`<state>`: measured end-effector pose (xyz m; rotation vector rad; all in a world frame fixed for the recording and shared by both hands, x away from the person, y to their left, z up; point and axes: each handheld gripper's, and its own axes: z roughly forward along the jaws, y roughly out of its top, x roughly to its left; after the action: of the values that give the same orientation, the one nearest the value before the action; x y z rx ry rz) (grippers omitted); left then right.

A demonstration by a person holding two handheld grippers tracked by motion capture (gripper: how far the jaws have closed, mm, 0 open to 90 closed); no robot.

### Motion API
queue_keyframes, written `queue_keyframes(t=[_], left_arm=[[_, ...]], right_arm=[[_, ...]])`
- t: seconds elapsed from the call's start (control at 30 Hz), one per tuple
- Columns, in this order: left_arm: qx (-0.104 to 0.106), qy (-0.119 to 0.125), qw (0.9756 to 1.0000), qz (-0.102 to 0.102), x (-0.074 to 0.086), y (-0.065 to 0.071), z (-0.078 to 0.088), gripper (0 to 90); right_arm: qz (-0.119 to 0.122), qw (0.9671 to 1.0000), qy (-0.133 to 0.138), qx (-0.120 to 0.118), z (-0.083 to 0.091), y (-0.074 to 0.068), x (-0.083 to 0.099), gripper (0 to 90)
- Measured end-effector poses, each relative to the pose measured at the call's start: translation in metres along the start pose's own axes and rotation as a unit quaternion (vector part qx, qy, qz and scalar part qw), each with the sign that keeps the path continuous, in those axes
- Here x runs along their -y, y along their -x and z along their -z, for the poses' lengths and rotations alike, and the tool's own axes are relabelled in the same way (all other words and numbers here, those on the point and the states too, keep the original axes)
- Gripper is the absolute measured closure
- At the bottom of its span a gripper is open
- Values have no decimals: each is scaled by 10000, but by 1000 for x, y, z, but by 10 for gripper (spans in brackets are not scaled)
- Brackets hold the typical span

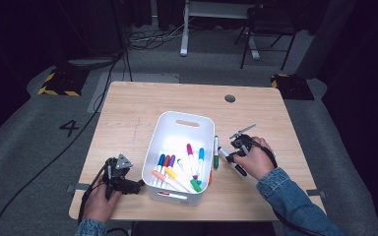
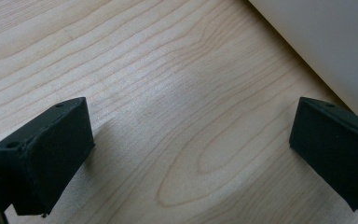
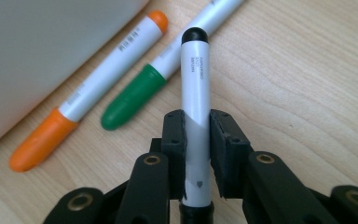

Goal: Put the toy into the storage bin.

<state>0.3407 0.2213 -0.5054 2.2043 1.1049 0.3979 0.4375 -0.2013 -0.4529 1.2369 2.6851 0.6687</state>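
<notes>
My right gripper [image 3: 196, 135] is shut on a white marker with black ends [image 3: 195, 79], its pads pressing the barrel from both sides. In the high view the right gripper [image 1: 234, 156] holds that marker [image 1: 232, 162] low over the table, just right of the white bin [image 1: 152, 152]. A green-capped marker [image 3: 135, 95] and an orange-capped marker [image 3: 93, 88] lie on the wood beside the bin wall [image 3: 37, 46]. Several coloured markers [image 1: 182, 169] lie inside the bin. My left gripper [image 2: 191, 144] stands open over bare wood, left of the bin [image 2: 326, 42], with nothing between its jaws.
The wooden table [image 1: 138, 108] has free room behind and left of the bin. A round cable hole [image 1: 230, 98] sits near the far right edge. The left gripper [image 1: 137, 186] rests near the front edge. Cables trail from both grippers off the table.
</notes>
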Motion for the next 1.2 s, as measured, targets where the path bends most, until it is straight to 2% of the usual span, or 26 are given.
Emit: queue_keyframes(t=[0.33, 0.53, 0.7, 0.9, 1.03, 1.2], left_arm=[[2, -1, 10000, 3, 0, 0, 0, 0], [3, -2, 10000, 1, 0, 0, 0, 0], [-1, -1, 10000, -2, 0, 0, 0, 0], [19, 2, 10000, -1, 0, 0, 0, 0], [8, -11, 10000, 16, 0, 0, 0, 0], [12, -14, 10000, 20, 0, 0, 0, 0]], right_arm=[[36, 9997, 247, 34, 25, 1, -3, 769], [93, 9989, 461, 21, 49, -2, -7, 769], [207, 9974, 693, -56, 74, -11, -14, 769], [388, 9952, 884, -161, 95, -23, -22, 769], [613, 9940, 896, -103, 107, -32, -28, 769], [771, 9922, 972, -145, 120, -44, -35, 769]])
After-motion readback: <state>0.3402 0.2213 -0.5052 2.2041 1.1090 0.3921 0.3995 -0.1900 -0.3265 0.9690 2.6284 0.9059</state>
